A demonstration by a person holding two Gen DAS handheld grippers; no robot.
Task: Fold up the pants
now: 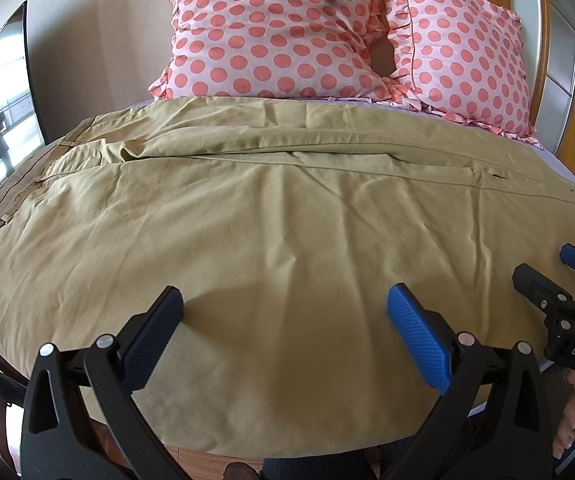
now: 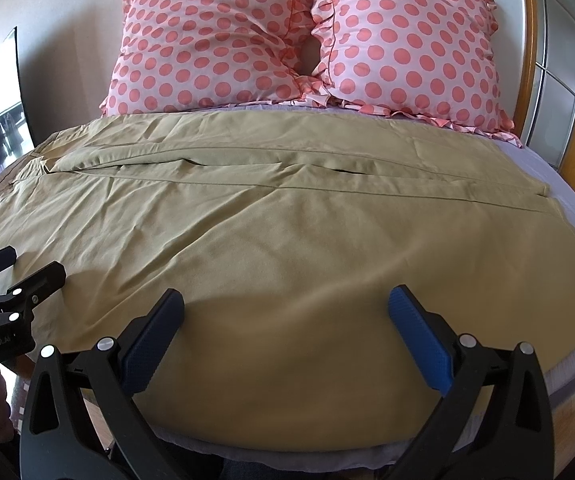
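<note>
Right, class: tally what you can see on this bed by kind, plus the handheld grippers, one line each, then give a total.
Polka-dot pillows: 2 (one, the other)
Khaki pants: 1
Grippers: 2 (left gripper, right gripper), both with jaws apart
Total: 5

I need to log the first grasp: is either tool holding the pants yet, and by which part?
Nothing is held. The left tool and right tool both hang open above the near leg of the khaki pants, with no fabric between their fingers.
</note>
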